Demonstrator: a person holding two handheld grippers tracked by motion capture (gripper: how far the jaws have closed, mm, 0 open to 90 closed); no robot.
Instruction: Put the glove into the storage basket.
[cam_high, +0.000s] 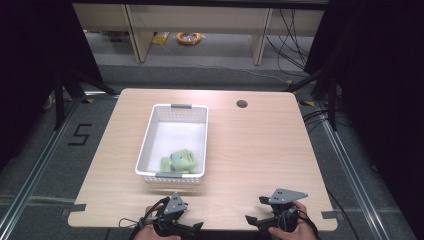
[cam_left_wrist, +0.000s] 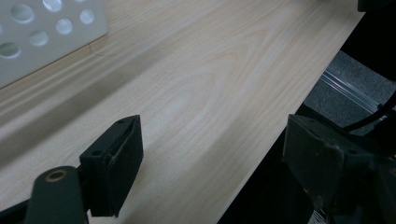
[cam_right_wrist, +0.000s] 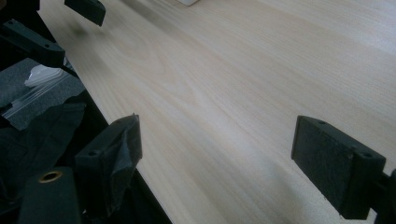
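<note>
- High view: white perforated basket (cam_high: 150, 134) stands left of the middle of the pale wooden surface (cam_high: 260, 150), long side running away from the person.
- High view: green soft toy (cam_high: 179, 161) lies inside the basket, at the end nearest the person, against the near wall; it is contained, touched by neither tool.
- High view: left gripper (cam_high: 176, 226) sits at the surface's near edge, just short of the basket's near wall; judged a rest or ready posture, as nothing is between its jaws.
- High view: right gripper (cam_high: 260, 216) sits at the same near edge, well to the right of the basket, grey three-cornered plate uppermost; a hand (cam_high: 295, 227) grips it from below.
- Left gripper view: jaws spread wide and empty, bare wood between them; a corner of the basket (cam_left_wrist: 42, 37) shows at upper left, so the tool is angled past the basket, not into it.
- Right gripper view: jaws spread wide and empty over bare wood, aimed across the surface towards the basket's side; the other gripper's jaws (cam_right_wrist: 86, 9) appear at upper left.
</note>
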